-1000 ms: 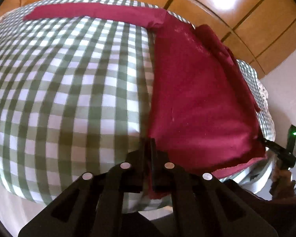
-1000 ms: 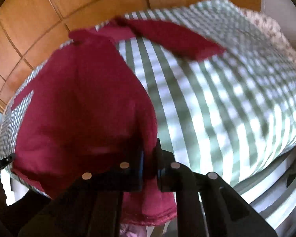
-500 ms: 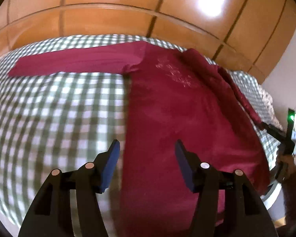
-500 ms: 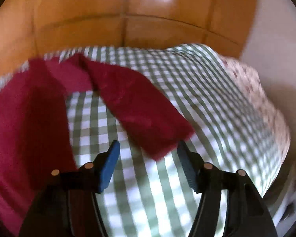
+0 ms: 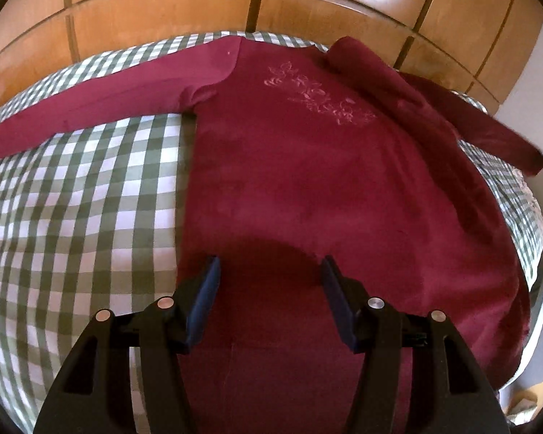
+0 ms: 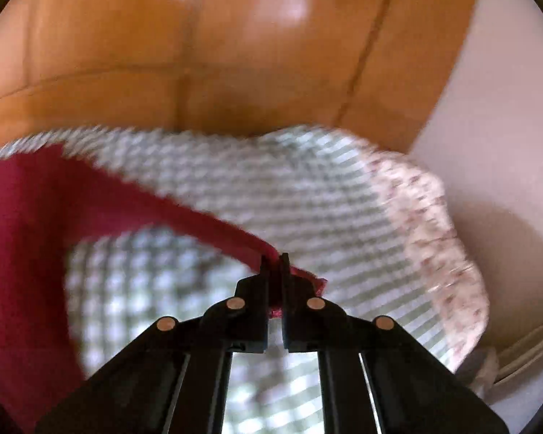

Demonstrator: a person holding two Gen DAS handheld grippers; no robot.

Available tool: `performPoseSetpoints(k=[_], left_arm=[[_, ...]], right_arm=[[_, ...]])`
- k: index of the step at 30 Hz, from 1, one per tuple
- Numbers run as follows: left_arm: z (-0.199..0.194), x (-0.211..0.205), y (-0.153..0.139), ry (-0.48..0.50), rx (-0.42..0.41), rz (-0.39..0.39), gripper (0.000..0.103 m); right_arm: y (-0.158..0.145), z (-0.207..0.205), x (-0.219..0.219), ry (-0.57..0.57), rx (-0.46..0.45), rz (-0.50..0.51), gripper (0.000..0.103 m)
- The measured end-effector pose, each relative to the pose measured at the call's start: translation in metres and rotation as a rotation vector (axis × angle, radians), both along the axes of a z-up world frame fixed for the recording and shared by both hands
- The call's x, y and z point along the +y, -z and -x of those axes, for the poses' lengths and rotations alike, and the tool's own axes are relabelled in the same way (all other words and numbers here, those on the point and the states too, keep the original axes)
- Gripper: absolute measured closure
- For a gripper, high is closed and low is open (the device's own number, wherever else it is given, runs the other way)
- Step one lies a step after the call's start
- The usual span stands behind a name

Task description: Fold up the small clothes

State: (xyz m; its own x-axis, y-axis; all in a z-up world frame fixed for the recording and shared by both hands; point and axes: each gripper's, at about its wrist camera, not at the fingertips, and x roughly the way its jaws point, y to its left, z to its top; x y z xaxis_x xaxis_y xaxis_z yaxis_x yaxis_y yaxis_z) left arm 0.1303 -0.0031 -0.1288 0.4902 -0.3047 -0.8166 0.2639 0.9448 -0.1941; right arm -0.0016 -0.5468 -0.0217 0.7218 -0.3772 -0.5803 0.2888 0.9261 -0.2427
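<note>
A dark red long-sleeved top [image 5: 307, 181] with pale embroidery on the chest lies flat on a green-and-white checked cloth [image 5: 72, 199]. Its left sleeve [image 5: 101, 105] stretches out to the left. My left gripper [image 5: 269, 271] is open and empty, hovering over the top's lower hem. My right gripper [image 6: 274, 258] is shut on the cuff of the top's right sleeve [image 6: 213, 228] and holds it lifted off the cloth; that view is blurred. In the left wrist view the lifted right sleeve [image 5: 470, 123] stretches away to the right.
A wooden panelled wall [image 5: 235, 7] stands behind the checked surface. A floral-patterned fabric edge [image 6: 434, 224] borders the cloth on the right, with a white wall [image 6: 488, 90] beyond it.
Both grippers let go of the top's hem and opened. The right gripper then moved to the right sleeve's cuff, shut on it and lifted it. The left gripper stayed open over the hem.
</note>
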Motion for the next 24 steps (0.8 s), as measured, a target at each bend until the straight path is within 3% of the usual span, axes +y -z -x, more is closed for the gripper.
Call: performPoseSetpoints(k=[6,10,14,15,16,18,21,24], left_arm=[[0.000,0.000,0.003,-0.013,0.000,0.005,0.046],[0.000,-0.002,0.003,-0.018,0.004,-0.004,0.046],[0.000,-0.003,0.003,-0.018,0.007,-0.017,0.046],[0.001,-0.004,0.002,-0.015,0.013,-0.023,0.046],[0.002,-0.003,0.000,-0.012,0.018,-0.025,0.046],[0.006,0.000,-0.004,-0.014,0.020,-0.017,0.046],[0.019,0.015,-0.014,-0.046,0.008,-0.020,0.046],[0.032,0.042,-0.019,-0.104,0.021,-0.001,0.046]], right_arm=[[-0.016,-0.052,-0.090,0.232,0.021,0.098,0.099],[0.002,-0.081,-0.147,0.396,0.070,0.096,0.099],[0.026,-0.087,-0.174,0.507,0.102,0.057,0.098],[0.031,-0.086,-0.176,0.519,0.110,0.053,0.094],[0.036,-0.082,-0.175,0.529,0.120,0.050,0.077],[0.042,-0.072,-0.168,0.518,0.104,0.024,0.040],[0.041,-0.048,-0.146,0.398,0.055,-0.112,0.039],[0.047,-0.017,-0.108,0.156,0.069,-0.389,0.039]])
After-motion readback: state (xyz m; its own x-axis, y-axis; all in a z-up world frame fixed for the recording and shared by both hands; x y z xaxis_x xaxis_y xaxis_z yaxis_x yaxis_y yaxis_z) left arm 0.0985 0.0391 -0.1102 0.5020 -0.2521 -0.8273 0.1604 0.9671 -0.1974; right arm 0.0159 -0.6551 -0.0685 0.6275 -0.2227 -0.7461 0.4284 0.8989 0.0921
